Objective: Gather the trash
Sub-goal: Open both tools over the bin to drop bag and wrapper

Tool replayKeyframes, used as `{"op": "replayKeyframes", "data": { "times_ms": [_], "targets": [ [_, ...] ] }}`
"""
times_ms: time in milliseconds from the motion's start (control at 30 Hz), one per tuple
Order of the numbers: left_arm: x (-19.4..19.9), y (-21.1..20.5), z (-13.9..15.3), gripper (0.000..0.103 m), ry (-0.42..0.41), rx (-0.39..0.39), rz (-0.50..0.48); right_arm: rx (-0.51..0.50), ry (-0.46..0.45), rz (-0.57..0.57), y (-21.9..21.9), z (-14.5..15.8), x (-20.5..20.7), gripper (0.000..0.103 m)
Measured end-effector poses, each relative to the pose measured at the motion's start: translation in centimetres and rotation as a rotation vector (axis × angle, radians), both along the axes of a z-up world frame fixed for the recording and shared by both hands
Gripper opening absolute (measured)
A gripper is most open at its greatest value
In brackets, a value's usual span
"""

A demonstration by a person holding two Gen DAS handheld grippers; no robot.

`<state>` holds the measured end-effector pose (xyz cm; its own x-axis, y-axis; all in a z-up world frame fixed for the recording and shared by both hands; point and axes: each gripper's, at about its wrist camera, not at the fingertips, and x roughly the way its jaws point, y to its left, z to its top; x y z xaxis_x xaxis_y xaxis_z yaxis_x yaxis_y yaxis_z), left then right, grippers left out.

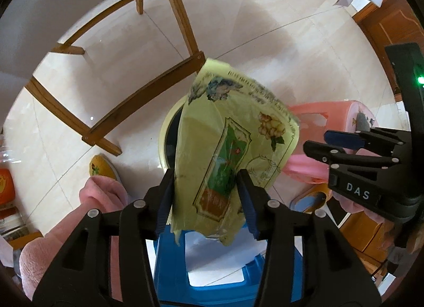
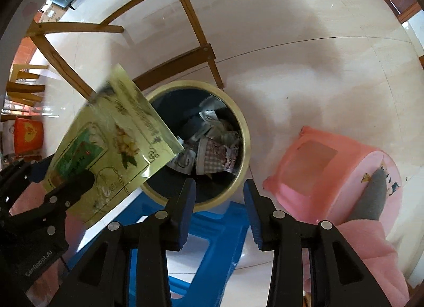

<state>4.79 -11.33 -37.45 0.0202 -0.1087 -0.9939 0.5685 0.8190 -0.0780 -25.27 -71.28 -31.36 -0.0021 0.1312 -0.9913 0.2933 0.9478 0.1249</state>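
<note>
The yellow-green wrapper [image 1: 233,153] is hanging between the blue pads of the left gripper [image 1: 208,182], its long axis running away from the tongs and down toward the bin [image 2: 245,134] on the tiled floor. The pads are standing on either side of its lower end, but I cannot tell whether they are pressing on it. Flower pictures and a green panel are printed on it; the lines of small print along its border are too blurred to read.

The right gripper [image 2: 220,190] is hovering with its jaws apart and nothing between them, right over the bin's rim.

From the left camera the right tool's side is showing white letters, "DAS" [image 1: 357,192]; from the right camera the left tool is reading "CenRobot.AI" [image 2: 39,262]. Only the right view is showing the bin's inside (crumpled packets, one checked). A blue stool [image 2: 212,230] and a pink stool [image 2: 331,172] are standing beside the bin.
</note>
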Motion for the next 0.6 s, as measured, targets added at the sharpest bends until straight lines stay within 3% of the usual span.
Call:
{"op": "replayKeyframes", "data": {
  "times_ms": [133, 233, 600],
  "targets": [
    [0.2, 0.1, -0.5, 0.056, 0.019, 0.014, 0.009, 0.003, -0.002, 0.001, 0.0, 0.0, 0.1, 0.038],
    [0.1, -0.1, -0.4, 0.070, 0.019, 0.005, 0.003, 0.004, -0.005, 0.004, 0.2, -0.1, 0.2, 0.038],
    [-0.7, 0.2, 1.0, 0.071, -0.014, -0.007, -0.039, 0.010, -0.018, 0.036, 1.2, 0.6, 0.6, 0.038]
  ]
}}
